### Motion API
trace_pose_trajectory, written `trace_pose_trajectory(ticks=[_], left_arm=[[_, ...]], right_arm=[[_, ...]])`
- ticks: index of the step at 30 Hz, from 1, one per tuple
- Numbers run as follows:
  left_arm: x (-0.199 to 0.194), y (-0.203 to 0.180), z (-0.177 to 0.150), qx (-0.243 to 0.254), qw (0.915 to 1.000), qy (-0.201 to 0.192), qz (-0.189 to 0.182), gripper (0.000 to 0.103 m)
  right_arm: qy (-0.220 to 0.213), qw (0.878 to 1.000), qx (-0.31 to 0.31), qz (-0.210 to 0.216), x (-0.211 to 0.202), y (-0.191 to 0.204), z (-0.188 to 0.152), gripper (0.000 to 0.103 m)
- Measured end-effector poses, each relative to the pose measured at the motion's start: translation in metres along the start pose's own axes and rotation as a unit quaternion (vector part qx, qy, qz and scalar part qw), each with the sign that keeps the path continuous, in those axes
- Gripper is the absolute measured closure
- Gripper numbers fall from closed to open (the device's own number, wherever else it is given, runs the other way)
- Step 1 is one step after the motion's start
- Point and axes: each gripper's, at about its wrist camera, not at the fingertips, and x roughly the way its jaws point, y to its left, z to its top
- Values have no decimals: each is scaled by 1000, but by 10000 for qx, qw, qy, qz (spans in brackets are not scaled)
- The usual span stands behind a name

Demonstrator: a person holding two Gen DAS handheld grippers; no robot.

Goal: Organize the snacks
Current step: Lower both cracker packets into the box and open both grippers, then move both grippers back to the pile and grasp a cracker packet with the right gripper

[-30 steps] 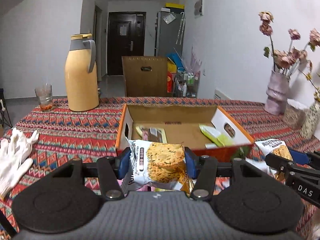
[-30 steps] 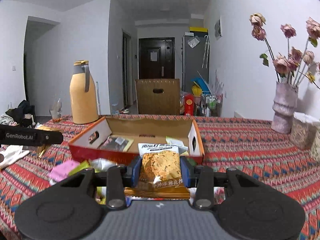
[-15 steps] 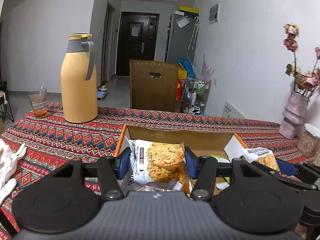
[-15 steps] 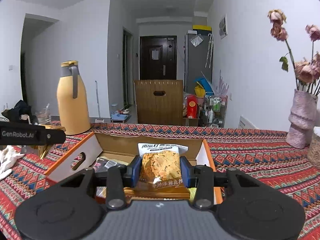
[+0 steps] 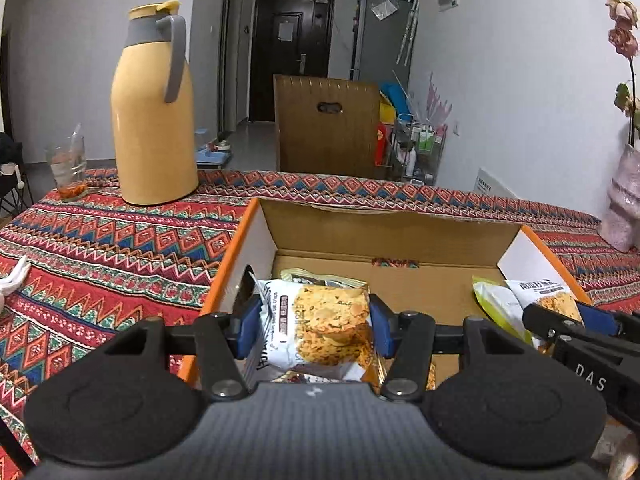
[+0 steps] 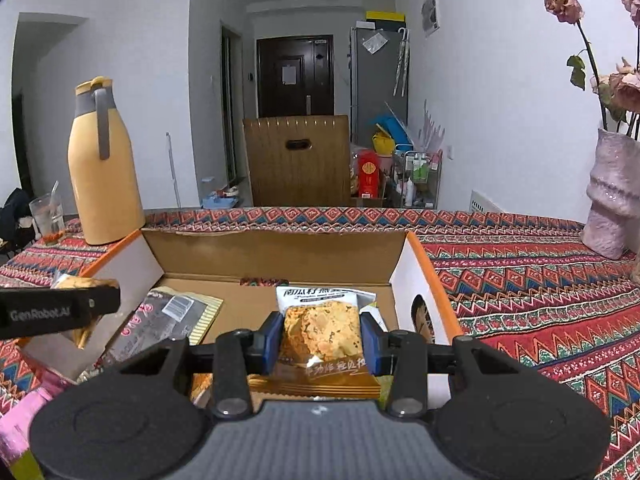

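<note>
An open cardboard box with orange sides (image 5: 392,236) (image 6: 276,248) sits on the patterned tablecloth. My left gripper (image 5: 314,326) is shut on a white cookie packet (image 5: 320,324) held over the box's left end. My right gripper (image 6: 320,336) is shut on a second cookie packet (image 6: 322,328) over the box's right end; it also shows at the right of the left wrist view (image 5: 548,300). Inside the box lie a dark snack packet (image 6: 172,316) and a green packet (image 5: 496,300).
A yellow thermos jug (image 5: 154,108) and a glass (image 5: 68,168) stand at the back left. A pink vase with dried flowers (image 6: 612,196) stands at the right. Loose pink and yellow packets (image 6: 20,420) lie left of the box. A wooden chair (image 5: 328,124) stands behind the table.
Both grippers have moved forward and down with their packets, from in front of the box to over its inside. The box now looks closer and larger.
</note>
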Motion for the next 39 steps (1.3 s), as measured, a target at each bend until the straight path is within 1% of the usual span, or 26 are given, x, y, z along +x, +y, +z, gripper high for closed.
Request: trace_pose_trajectory(ticks=[2,4,5,6,7,8,9,11,19,24,30,34,39], left_arm=[[-3,0,-1,-5,10000,-17,-22,44],[-6,1,-1,-28,10000,-48,-28,35],[-8,2,-2,-29,10000,-88,-25,29],[-11,3,-2,-42,9999,-111,-52,22],[-11,2,-1,-62,9999,-127,-64,17],[-13,2,-1,-81,9998,-151,-43,7],[-14,2,0,-99,9998,-177,-6,0],[-17,2,0,-109,9996,-237,51,0],[-21,3,2,-159,9997,-180,34,0],[-33,2,4,-137,9995,-297,7,0],[-44,-1,9,-98,9994,-333,75,0],[-52,1,9,-93,9996,-263,101,0],[-67,5,5,-66,9996,-271,65,0]], right_arm=[[19,10000,-7,8,-1,0,-1,63],[28,10000,1,22,-3,-1,-1,61],[22,10000,4,18,-4,-2,-2,58],[25,10000,11,21,-5,-2,-2,45],[23,10000,18,25,-6,-1,-2,26],[0,10000,24,26,-8,-1,-2,15],[-37,10000,48,6,-10,-2,-2,0],[-97,9999,84,-32,-13,-2,-2,0],[-140,9997,198,-11,-18,-5,-1,0],[-237,9995,193,-37,-25,-4,2,0],[-401,9991,140,-61,-44,0,8,0],[-400,9991,83,-61,-57,2,6,0],[-334,9994,74,-14,-74,5,-3,0]])
